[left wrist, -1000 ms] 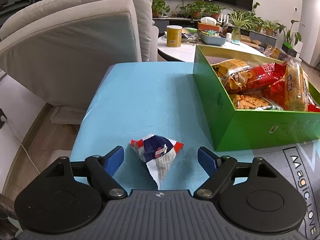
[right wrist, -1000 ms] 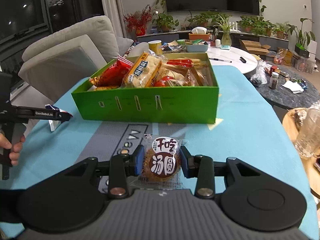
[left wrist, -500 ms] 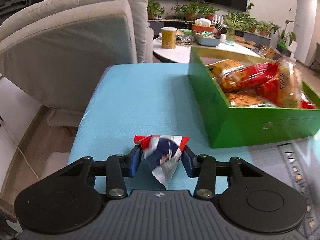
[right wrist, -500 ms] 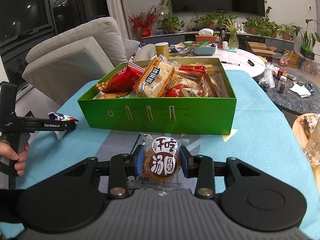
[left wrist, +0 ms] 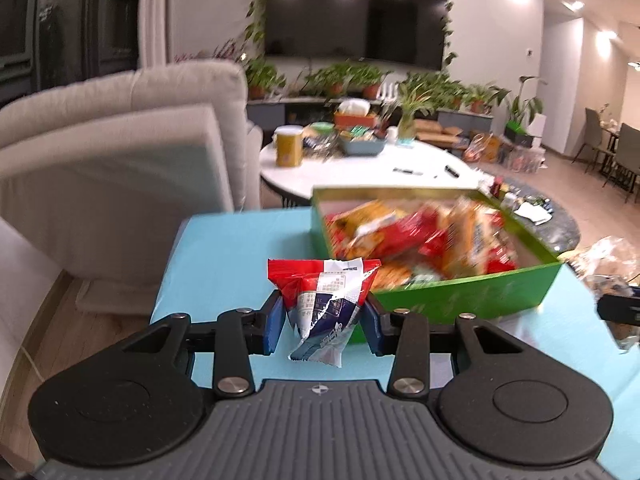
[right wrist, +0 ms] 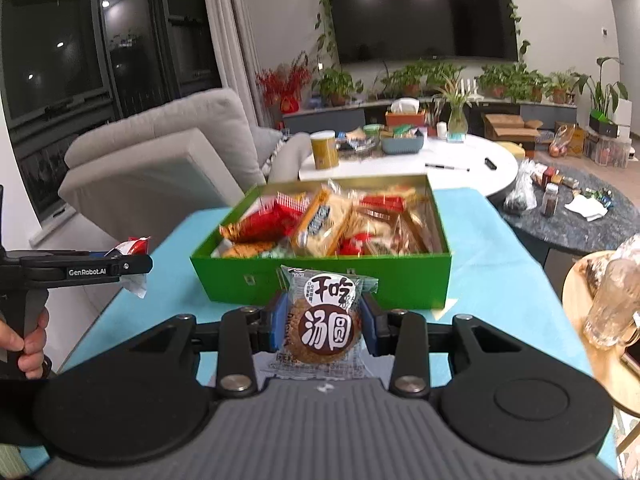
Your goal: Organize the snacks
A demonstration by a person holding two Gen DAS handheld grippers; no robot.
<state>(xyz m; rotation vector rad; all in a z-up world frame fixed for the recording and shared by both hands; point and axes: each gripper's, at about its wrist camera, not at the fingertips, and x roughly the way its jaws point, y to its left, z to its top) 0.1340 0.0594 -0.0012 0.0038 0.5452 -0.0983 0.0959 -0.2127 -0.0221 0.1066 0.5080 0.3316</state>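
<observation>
Snack packets occupy both grippers, 1 each. Left gripper [left wrist: 323, 322] is clenched on a red, white and blue packet [left wrist: 323, 300], raised above the blue tablecloth [left wrist: 232, 248] near the table's left edge, just short of the green box [left wrist: 460, 300]. Right gripper [right wrist: 322, 326] is clenched on a clear-wrapped round biscuit [right wrist: 325, 320], held in front of the box's near wall. The green box, seen again in the right wrist view [right wrist: 320, 276], sits toward the far edge of the table and is already crowded with packets. Both items appear light. The left packet looks soft and air-filled: its film crumples between the pads, so a mid-body grip across the width suits it, with moderate force to avoid bursting. The biscuit is judged brittle; the pads bear on its 2 opposite edges, where excess squeeze could crack it. Glossy film on both may slip, so lowering each into a free gap is preferable to dropping.
</observation>
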